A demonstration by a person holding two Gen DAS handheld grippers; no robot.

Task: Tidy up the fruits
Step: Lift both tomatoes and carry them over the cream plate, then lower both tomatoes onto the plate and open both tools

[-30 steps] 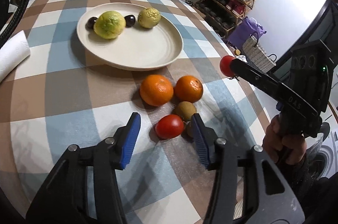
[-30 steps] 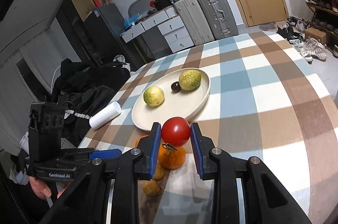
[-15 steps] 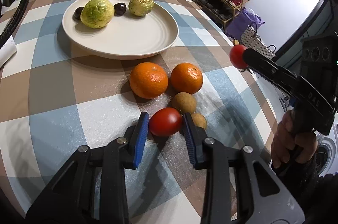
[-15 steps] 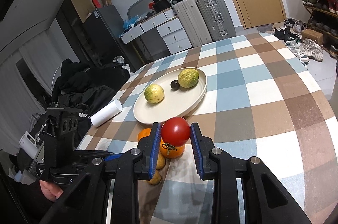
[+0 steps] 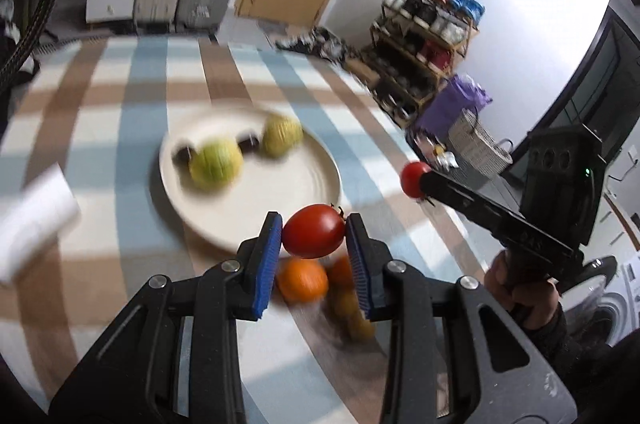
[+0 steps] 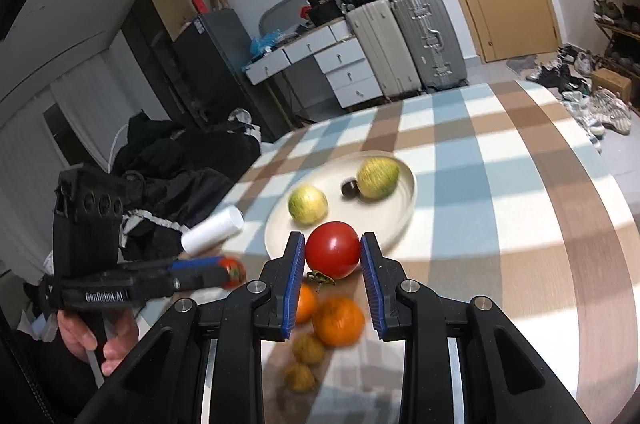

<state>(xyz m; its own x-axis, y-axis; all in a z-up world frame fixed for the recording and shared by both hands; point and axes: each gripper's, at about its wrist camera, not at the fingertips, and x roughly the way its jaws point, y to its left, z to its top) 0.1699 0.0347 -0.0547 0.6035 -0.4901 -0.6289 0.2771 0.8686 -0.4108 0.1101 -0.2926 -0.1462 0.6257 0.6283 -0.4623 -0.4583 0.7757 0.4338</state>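
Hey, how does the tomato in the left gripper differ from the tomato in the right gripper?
The tomato in the left gripper looks oval and lies sideways, its stem end toward the right pad. The tomato in the right gripper looks rounder, with its dried stem hanging below. Both are red, glossy and clamped between blue pads, the left gripper and right gripper holding them above the table, near the plate.

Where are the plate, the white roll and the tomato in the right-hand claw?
plate point(image 6: 404, 220): right wrist view, bare rim on its right side.
white roll point(image 6: 212, 230): right wrist view, middle of its side.
tomato in the right claw point(image 6: 333, 249): right wrist view, centre of its red skin.
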